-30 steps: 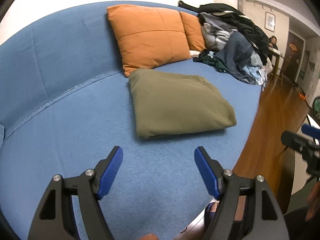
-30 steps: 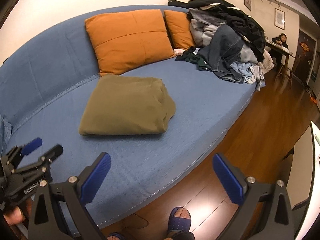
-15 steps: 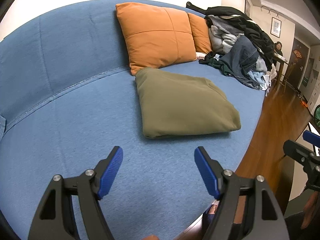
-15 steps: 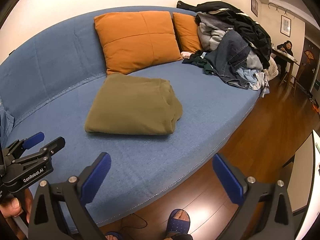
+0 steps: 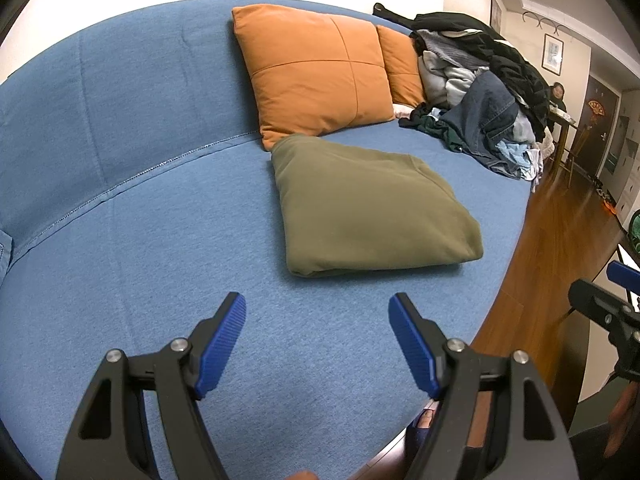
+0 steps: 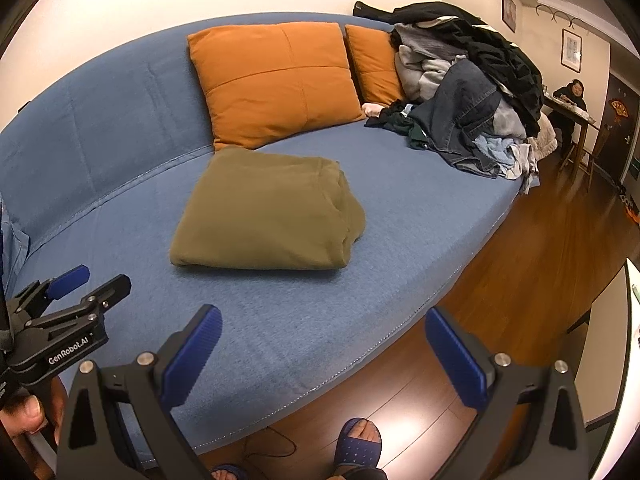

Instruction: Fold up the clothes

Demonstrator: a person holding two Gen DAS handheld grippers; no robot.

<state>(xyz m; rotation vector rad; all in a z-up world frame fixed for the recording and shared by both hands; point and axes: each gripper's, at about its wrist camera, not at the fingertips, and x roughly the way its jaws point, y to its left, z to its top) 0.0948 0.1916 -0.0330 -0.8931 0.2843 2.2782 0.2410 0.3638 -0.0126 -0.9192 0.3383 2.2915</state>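
Left wrist view: the left tool (image 5: 316, 340) hangs over the bare blue seat of the sofa (image 5: 132, 240), its two blue pads spread wide with nothing between them. Ahead of it lies the olive garment (image 5: 368, 216), folded into a compact rectangle, flat on the seat and just in front of the large orange cushion (image 5: 316, 72). Compared with the frames of a second ago, the garment sits slightly farther to the right in this view and the wall side of the room shows more; the garment's shape and its place on the seat are unchanged, so the shift is one of framing only. The tip of the right tool shows at the right edge, over the wooden floor. Right wrist view: the right tool (image 6: 320, 352) is likewise spread and empty, poised above the front edge of the seat, with the left tool (image 6: 80, 292) visible at lower left, clear of the cloth. The pile of unfolded clothes (image 6: 468, 116) lies heaped at the far end of the sofa, well apart from both tools and leaning against the second orange cushion (image 6: 376, 64). Judged from this arrangement, one fold is complete and released, and the next step is probably to fetch another item from the pile.
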